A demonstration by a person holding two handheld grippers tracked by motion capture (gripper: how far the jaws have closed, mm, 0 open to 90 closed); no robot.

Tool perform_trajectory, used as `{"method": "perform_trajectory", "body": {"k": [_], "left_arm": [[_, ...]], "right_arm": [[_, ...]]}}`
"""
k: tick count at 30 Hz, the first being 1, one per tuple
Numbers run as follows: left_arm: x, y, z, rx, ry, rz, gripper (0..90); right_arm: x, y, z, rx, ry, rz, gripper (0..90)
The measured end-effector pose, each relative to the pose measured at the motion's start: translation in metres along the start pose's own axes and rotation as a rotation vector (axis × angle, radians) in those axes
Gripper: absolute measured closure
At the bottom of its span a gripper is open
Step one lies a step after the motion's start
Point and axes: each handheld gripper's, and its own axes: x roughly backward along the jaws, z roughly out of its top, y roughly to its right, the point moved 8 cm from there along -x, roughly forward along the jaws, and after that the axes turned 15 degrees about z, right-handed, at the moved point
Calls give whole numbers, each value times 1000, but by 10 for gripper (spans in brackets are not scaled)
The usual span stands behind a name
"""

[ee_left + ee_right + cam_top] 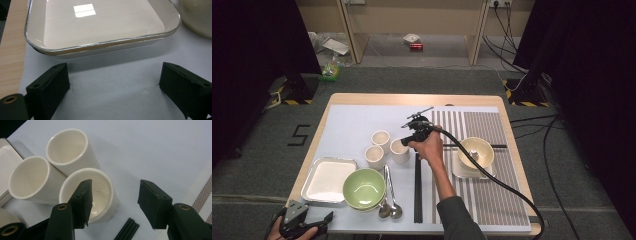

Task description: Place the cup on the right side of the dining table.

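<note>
Cup (100,195): nearest of three, straddled by right gripper (115,200); one jaw over its mouth, other outside its wall
Right gripper state: parted, pads not pressing yet
Other cups: first cup (67,150) and second cup (30,180) just beyond, close together
Left gripper (112,85): wide apart, nothing between, tray (100,47) just ahead
Progress: early; likely approach made, grasp and lift left
Farther off: green bowl (364,188), spoons (390,200)

A white cup (95,195) stands upright and empty, rightmost of three clustered cups, mid-surface on the pale mat.
</note>
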Motion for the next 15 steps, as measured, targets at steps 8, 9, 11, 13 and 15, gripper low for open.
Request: {"method": "perform_trajectory", "body": {"k": [8, 9, 11, 13, 15], "left_arm": [[0, 0, 0, 6, 6, 1, 76], [0, 0, -1, 2, 5, 0, 75], [0, 0, -1, 2, 8, -5, 76], [0, 0, -1, 3, 12, 0, 76], [0, 0, -1, 3, 12, 0, 76]], "right_arm": [[-7, 1, -2, -1, -9, 4, 473], [-8, 1, -2, 0, -12, 7, 479], [-11, 2, -3, 2, -19, 0, 490], [-13, 4, -5, 11, -30, -5, 509], [-15, 5, -6, 28, -36, -14, 534]]}}
